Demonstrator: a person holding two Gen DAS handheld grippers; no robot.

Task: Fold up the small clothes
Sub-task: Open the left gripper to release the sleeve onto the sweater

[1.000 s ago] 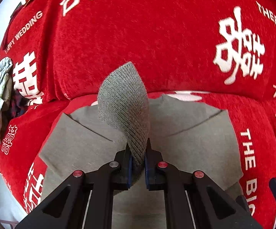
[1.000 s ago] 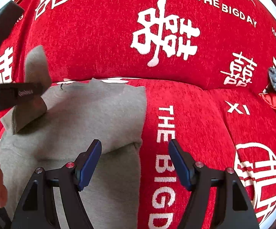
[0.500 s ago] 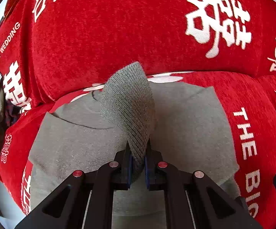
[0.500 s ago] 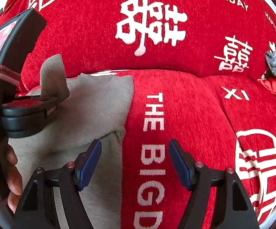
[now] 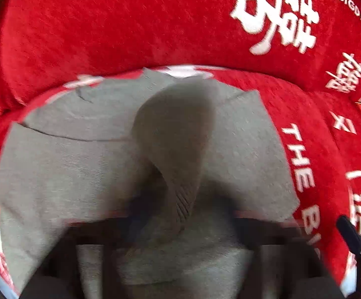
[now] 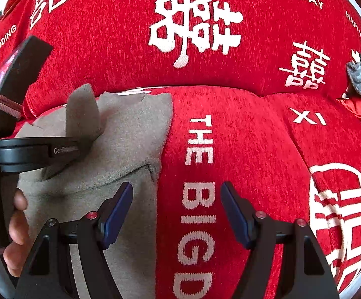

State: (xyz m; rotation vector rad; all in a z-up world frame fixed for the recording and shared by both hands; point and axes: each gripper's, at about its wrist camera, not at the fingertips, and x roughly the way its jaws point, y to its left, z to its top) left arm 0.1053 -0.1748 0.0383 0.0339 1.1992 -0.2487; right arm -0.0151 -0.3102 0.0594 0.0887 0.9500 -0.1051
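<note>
Both grippers' fingers (image 6: 116, 214) spread wide

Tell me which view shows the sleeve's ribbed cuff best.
Left wrist view: the ribbed cuff fills the centre, standing up over the grey sweater, though blurred. The right wrist view shows only its upper part from the side, behind the left gripper.

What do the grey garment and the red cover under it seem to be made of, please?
Grey garment: likely a soft matte cotton knit; its raised cuff shows ribbing. Red cover: looks like plush chenille or velvet, with fuzzy pile and white woven-looking lettering.
</note>
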